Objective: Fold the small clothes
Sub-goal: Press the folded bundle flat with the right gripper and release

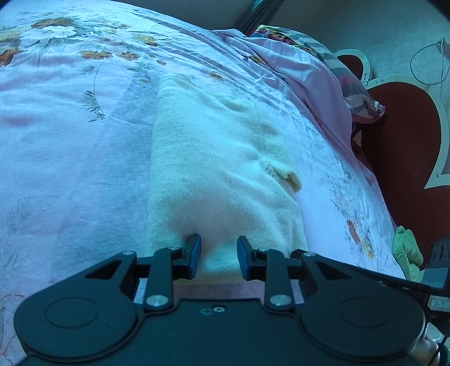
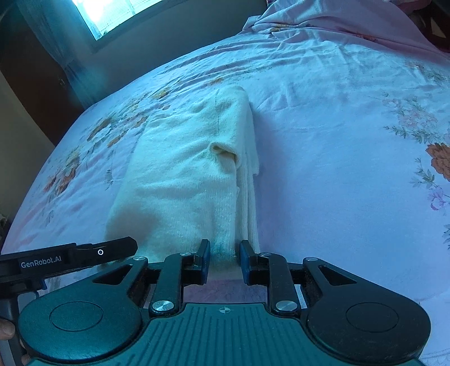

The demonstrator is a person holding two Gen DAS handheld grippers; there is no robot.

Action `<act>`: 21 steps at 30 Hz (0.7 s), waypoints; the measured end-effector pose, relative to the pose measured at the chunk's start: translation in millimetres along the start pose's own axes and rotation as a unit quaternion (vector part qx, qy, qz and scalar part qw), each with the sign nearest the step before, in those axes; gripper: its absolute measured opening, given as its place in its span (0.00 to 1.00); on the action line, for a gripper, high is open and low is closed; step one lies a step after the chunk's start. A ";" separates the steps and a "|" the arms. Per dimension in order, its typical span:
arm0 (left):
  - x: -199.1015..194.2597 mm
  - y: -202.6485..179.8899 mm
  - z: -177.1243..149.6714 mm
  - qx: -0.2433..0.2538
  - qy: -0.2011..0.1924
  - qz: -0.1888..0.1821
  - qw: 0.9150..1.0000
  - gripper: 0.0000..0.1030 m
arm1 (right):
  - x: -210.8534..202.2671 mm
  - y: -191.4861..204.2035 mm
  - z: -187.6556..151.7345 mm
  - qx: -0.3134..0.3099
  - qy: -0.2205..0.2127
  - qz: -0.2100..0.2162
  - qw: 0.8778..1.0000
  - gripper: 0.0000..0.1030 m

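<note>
1. While both tools sit at the near hem, the cream knit garment (image 1: 219,169) lies folded into a long strip on the floral bedsheet (image 1: 70,135), running away from both cameras.
2. Left gripper (image 1: 219,254): jaws part open, straddling the hem. Fabric sits between the pads, no clamp visible.
3. Right gripper (image 2: 225,257): same stance, jaws part open around the hem's right-hand layers. Whether the pads touch cloth is hard to tell from this angle.
4. A sleeve opening (image 1: 289,180) gapes on top of the strip, midway along.
5. Obstacles: crumpled pink bedding (image 1: 295,70) bunched at the far corner, well apart from the garment.
6. A green cloth (image 1: 406,250) hangs at the bed edge, near the left tool's side.
7. Red heart-shaped headboard (image 1: 399,146) beyond the edge.
8. Window (image 2: 112,14) in the right view, far side.
</note>
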State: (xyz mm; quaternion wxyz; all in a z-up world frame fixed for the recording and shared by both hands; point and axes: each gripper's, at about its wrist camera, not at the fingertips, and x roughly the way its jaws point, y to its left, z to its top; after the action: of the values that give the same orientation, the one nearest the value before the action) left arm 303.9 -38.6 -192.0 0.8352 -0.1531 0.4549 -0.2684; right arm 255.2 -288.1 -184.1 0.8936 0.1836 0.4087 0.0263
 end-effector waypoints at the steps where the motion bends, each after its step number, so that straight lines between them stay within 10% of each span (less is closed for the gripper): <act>1: 0.0 -0.2 -0.1 0.000 0.000 0.001 1.000 0.25 | -0.8 0.7 -0.8 -0.003 -0.001 -0.001 1.000 0.23; 4: 0.2 -1.4 -0.4 -0.001 -0.001 0.003 1.000 0.25 | -0.7 -1.2 -0.7 -0.002 -0.003 -0.006 1.000 0.24; 8: 1.4 -2.0 -0.4 0.001 -0.001 0.005 1.000 0.25 | -5.3 -6.4 -0.2 0.015 -0.016 -0.009 1.000 0.49; 21: 2.6 -0.4 -0.9 0.000 0.000 0.004 1.000 0.25 | -2.5 7.1 -6.4 -0.009 -0.014 0.007 1.000 0.22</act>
State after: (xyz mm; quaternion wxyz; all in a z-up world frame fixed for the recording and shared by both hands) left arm 304.1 -40.5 -194.1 0.8363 -0.1512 0.4556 -0.2649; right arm 249.5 -280.0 -183.7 0.9006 0.1792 0.3945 0.0336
